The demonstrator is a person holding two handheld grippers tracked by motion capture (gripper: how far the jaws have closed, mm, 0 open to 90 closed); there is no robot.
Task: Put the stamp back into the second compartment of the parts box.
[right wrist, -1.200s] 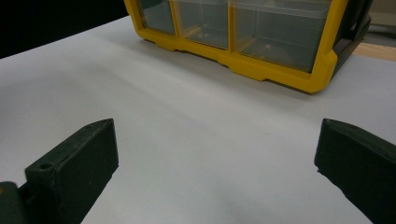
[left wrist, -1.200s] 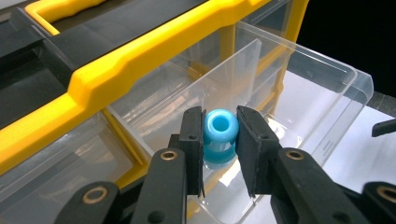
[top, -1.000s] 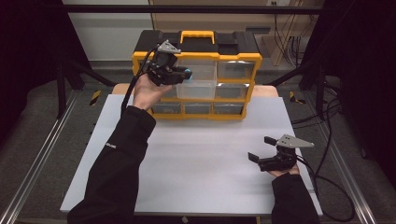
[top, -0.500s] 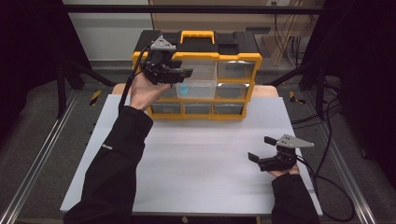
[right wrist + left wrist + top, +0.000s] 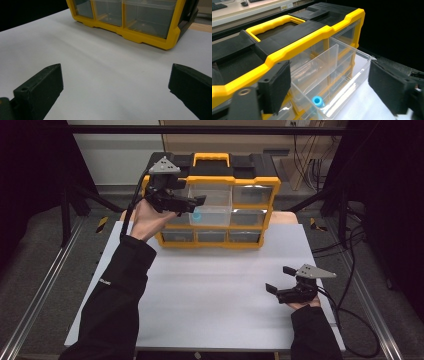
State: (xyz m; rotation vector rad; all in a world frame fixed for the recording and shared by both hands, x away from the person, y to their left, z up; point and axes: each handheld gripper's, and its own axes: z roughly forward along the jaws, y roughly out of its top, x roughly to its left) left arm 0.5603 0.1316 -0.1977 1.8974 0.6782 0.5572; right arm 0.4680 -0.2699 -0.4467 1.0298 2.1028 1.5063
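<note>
The blue tube point(image 5: 318, 101) stands upright in the pulled-out drawer point(image 5: 352, 82) (both tongs released, left just opened).

Open right tool point(image 5: 116, 92), white table point(image 5: 100, 70), yellow organizer point(image 5: 140, 35)
</note>
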